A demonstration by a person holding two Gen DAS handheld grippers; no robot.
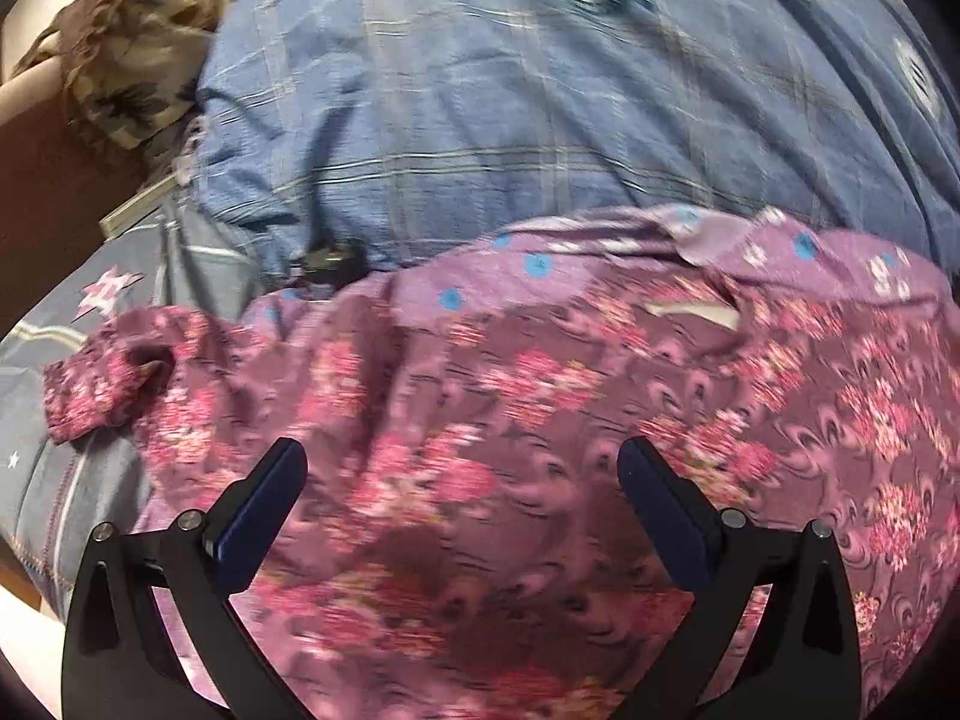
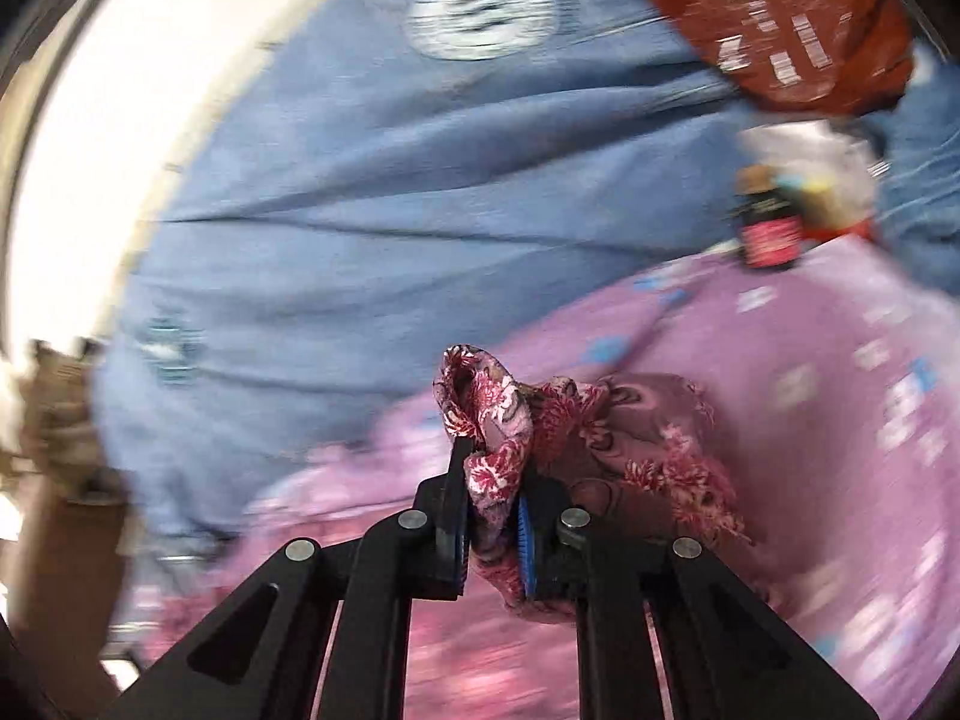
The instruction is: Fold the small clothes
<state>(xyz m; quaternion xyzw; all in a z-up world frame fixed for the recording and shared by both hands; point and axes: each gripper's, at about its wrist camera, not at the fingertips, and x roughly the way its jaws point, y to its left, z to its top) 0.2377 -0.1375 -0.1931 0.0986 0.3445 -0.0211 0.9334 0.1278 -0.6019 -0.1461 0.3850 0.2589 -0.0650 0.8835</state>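
A small purple garment with pink flowers point(image 1: 540, 396) lies spread on a blue checked bedsheet point(image 1: 456, 114). Its inside, lilac with blue dots, shows along the far edge. A short sleeve point(image 1: 102, 390) sticks out at the left. My left gripper point(image 1: 462, 468) is open just above the garment's near part, holding nothing. My right gripper point(image 2: 492, 480) is shut on a bunched fold of the same floral garment point(image 2: 498, 420) and holds it up above the lilac cloth point(image 2: 810, 396). The right wrist view is blurred.
A camouflage-pattern cloth point(image 1: 126, 54) lies at the bed's far left. A red patterned cloth point(image 2: 780, 18) lies at the upper right. A small dark bottle with a pink label point(image 2: 768, 222) stands by the garment's far edge. A star-print pillow point(image 1: 78, 312) lies left.
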